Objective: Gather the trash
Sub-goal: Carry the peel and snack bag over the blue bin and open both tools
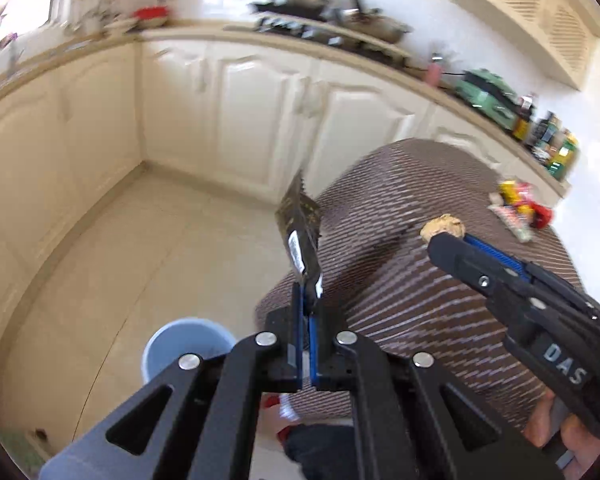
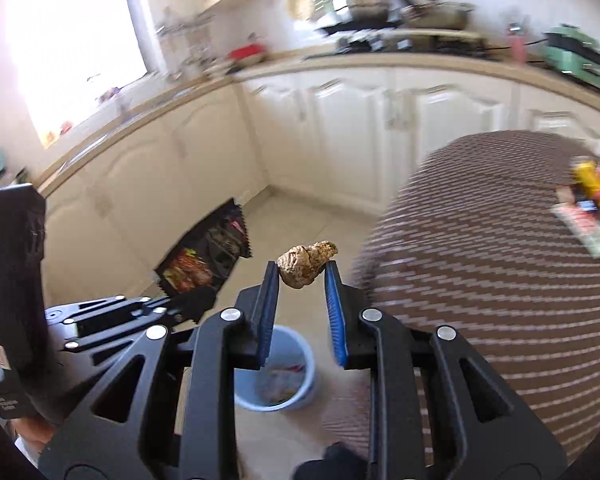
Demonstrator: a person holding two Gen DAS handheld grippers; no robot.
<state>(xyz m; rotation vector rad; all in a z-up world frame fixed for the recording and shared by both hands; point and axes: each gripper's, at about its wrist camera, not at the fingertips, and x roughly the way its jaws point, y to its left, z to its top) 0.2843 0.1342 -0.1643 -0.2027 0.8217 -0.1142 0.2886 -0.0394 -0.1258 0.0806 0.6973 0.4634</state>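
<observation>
Along the left, cream cabinets (image 1: pixel 100 120) run into a corner and bare tiled floor (image 1: pixel 120 260) lies open in front of them, so I have free room on that side. Low on the floor stands the light blue bin (image 2: pixel 276 376), just off the near left edge of the table; from my right wrist view I can see a few colourful scraps lying in it, too blurred to name. Above the floor, my left gripper (image 1: pixel 306 306) has its blue pads pressed together on the bottom edge of a dark snack wrapper (image 1: pixel 300 236), which stands up from the fingers, past the table's left edge. Further right, my right gripper (image 2: pixel 302 276) is clamped on a crumpled tan paper ball (image 2: pixel 306 258), pinched between both pads, and it sits over the floor between the bin and the table edge. Rightmost, the round table with the brown striped cloth (image 1: pixel 440 280) fills that side; a small heap of red and yellow wrappers (image 1: pixel 520 208) lies near its far right edge, apart from both grippers.
</observation>
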